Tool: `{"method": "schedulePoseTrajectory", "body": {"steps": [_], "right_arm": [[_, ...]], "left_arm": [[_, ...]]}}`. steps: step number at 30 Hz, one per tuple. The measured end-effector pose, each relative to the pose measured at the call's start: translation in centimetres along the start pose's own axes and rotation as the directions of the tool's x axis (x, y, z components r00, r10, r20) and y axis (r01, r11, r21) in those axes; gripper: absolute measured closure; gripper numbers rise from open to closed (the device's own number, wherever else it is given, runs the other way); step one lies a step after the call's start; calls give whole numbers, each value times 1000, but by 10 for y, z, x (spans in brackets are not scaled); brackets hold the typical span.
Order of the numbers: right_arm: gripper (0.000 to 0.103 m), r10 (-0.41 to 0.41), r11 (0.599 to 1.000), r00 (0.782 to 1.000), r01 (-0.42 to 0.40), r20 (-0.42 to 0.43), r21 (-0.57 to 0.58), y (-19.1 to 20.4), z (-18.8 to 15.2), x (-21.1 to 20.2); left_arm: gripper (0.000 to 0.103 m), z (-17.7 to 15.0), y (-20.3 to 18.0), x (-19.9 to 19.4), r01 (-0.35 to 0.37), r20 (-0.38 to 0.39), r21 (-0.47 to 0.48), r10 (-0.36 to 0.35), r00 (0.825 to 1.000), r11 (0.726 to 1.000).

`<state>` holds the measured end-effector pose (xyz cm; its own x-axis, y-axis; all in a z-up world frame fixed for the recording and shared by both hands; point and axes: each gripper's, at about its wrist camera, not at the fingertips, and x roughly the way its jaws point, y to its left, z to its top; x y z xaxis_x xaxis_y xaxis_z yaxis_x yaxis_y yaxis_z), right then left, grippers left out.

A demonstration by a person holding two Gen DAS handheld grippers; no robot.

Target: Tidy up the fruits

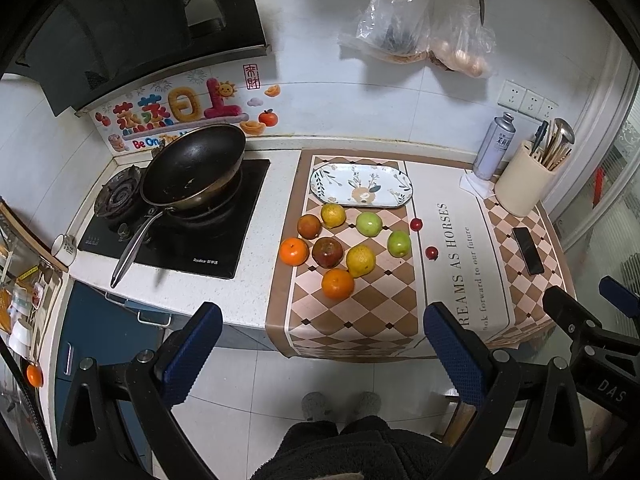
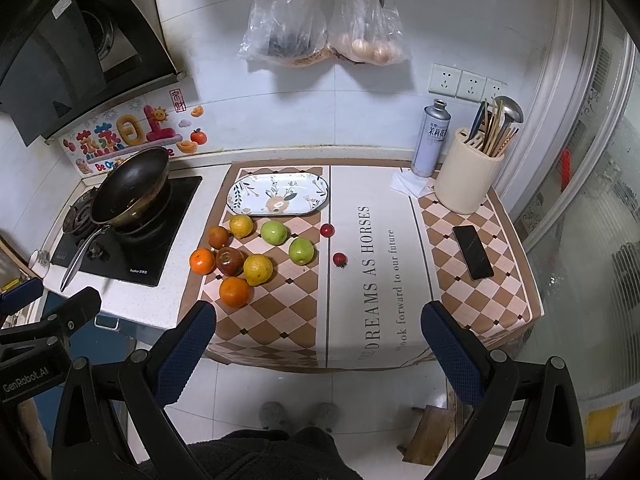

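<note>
Several fruits lie on the checkered mat in front of an empty oval floral plate [image 1: 361,185] [image 2: 278,194]: two oranges [image 1: 337,284] [image 2: 235,291], two yellow citrus [image 1: 360,261] [image 2: 258,269], two green apples [image 1: 369,224] [image 2: 274,232], two dark reddish fruits [image 1: 327,252] [image 2: 229,261] and two small red tomatoes [image 1: 431,252] [image 2: 339,259]. My left gripper [image 1: 322,354] is open and empty, held back over the floor before the counter edge. My right gripper [image 2: 318,354] is open and empty too, also off the counter.
A black wok [image 1: 194,164] sits on the stove at left. A phone [image 2: 472,251], a spray can [image 2: 431,138] and a utensil holder [image 2: 466,176] stand at the mat's right. Plastic bags [image 2: 320,24] hang on the wall.
</note>
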<state>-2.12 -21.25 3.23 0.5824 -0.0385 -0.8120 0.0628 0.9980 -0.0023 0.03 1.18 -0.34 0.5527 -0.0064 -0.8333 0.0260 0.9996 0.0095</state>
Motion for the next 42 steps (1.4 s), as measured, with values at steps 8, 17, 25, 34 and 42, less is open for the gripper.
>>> {"method": "schedulePoseTrajectory", "body": {"steps": [8,17,25,34,42], "right_arm": [[0,1,1000,1000,-1,-4,1,0,1,2],[0,3,1000,1000,-3,-7,1,0,4,4],[0,5,1000,1000,-5,-12,1,1,5,6],[0,6,1000,1000,-6,-15,2,3,7,14],[0,8,1000,1000,-8,-18,6,3,8,15]], "left_arm": [[0,0,0,2,2,-4,-2,-2,1000,1000],[0,3,-1,8,3,-12,-2,-3,1000,1000],[0,4,-2,8,5,-14,-1,-5,1000,1000],[0,6,-3,16,5,-20,-4,-5,1000,1000],[0,6,-2,15,6,-20,-3,-6,1000,1000]]}}
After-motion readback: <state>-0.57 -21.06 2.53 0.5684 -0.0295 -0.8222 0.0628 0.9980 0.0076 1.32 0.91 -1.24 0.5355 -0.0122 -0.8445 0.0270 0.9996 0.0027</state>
